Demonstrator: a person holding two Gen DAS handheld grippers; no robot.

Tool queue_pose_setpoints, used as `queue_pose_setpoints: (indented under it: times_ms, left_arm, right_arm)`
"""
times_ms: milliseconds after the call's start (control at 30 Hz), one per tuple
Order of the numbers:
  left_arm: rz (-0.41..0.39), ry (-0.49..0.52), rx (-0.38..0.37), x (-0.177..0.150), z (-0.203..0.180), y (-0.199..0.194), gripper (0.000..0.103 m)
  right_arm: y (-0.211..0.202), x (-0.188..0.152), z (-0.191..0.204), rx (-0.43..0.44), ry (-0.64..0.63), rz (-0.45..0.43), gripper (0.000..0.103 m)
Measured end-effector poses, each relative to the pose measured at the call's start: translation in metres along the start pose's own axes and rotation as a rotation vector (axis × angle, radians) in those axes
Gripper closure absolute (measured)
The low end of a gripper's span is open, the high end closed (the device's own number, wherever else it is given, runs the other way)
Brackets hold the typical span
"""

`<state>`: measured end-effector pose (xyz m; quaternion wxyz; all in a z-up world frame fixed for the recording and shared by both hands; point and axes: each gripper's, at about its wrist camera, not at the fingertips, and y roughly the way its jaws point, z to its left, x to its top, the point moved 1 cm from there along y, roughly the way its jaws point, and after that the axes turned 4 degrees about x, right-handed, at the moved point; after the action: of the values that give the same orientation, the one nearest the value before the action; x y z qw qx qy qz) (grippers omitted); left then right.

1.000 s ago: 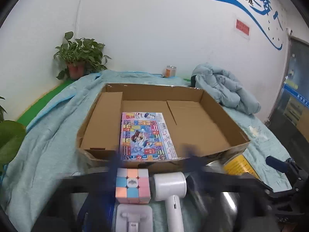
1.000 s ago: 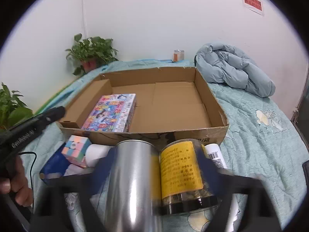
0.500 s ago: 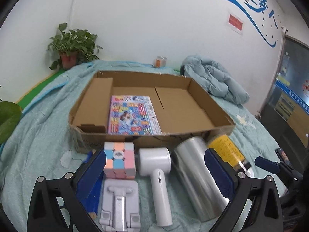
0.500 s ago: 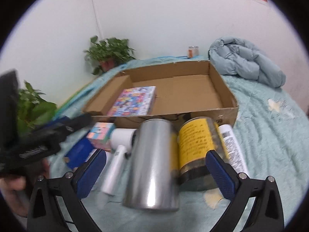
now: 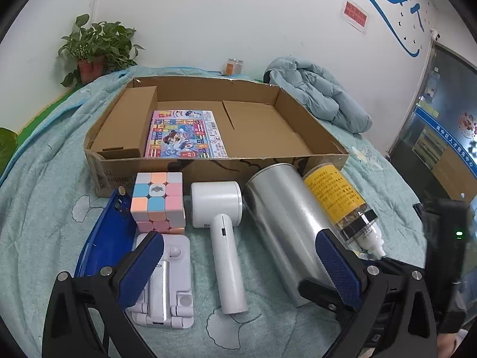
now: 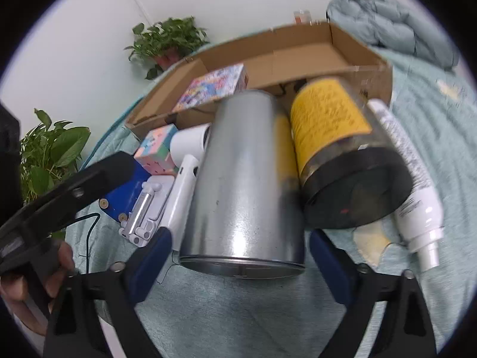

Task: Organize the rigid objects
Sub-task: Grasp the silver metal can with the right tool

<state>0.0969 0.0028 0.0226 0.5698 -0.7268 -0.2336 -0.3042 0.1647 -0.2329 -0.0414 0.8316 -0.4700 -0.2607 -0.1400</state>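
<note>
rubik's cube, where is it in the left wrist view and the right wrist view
Left wrist: the rubik's cube sits left of centre, in front of the cardboard box and just left of the white handheld device.
Right wrist: the cube is at mid-left, partly hidden behind the same white device.
Shared landmark: the silver can, lying on its side right of the white device.

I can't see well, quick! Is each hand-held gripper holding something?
Left hand-held gripper: open, holding nothing.
Right hand-held gripper: open, holding nothing.

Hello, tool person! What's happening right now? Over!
Both tools open, empty. Right tool lined up on silver can. Yellow jar touching it. Box holds one colourful pack.
</note>
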Motion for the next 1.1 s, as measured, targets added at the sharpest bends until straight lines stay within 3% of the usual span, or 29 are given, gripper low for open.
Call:
queue_pose_setpoints:
  times_ms: [100, 267, 367, 433, 500, 567, 600, 700, 900, 1100]
  left_arm:
    - [0.031, -0.03, -0.059, -0.001, 0.003, 0.0, 0.001]
    - [0.141, -0.079, -0.261, -0.013, -0.002, 0.004, 0.001]
    - [0.207, -0.112, -0.33, -0.029, -0.008, 0.008, 0.001]
    - [0.259, -0.128, -0.368, -0.039, -0.013, 0.013, 0.002]
    - [0.286, -0.143, -0.396, -0.047, -0.015, 0.017, 0.002]
    - [0.316, -0.148, -0.399, -0.055, -0.015, 0.023, 0.004]
    - [0.326, -0.154, -0.398, -0.056, -0.014, 0.026, 0.005]
    - [0.357, -0.189, -0.418, -0.062, -0.01, 0.032, 0.009]
    - [0.401, -0.216, -0.425, -0.073, -0.014, 0.041, 0.012]
    - [0.405, -0.247, -0.402, -0.076, -0.01, 0.046, 0.013]
  right_arm:
    - [-0.003, -0.002, 0.001, -0.001, -0.007, -0.002, 0.018]
    - [-0.037, -0.022, 0.018, -0.028, -0.124, 0.011, 0.018]
    - [-0.05, -0.043, 0.026, -0.025, -0.19, 0.065, 0.016]
    - [-0.056, -0.054, 0.026, 0.07, -0.195, 0.103, 0.016]
    - [-0.061, -0.053, 0.014, 0.192, -0.112, 0.125, 0.016]
    - [-0.06, -0.043, -0.008, 0.295, 0.027, 0.149, 0.016]
    - [-0.059, -0.039, -0.015, 0.299, 0.054, 0.152, 0.016]
    - [-0.047, -0.031, -0.017, 0.236, 0.025, 0.186, 0.017]
    - [-0.007, -0.037, 0.007, 0.342, 0.04, 0.298, 0.017]
    - [0.002, -0.04, 0.028, 0.29, -0.012, 0.301, 0.015]
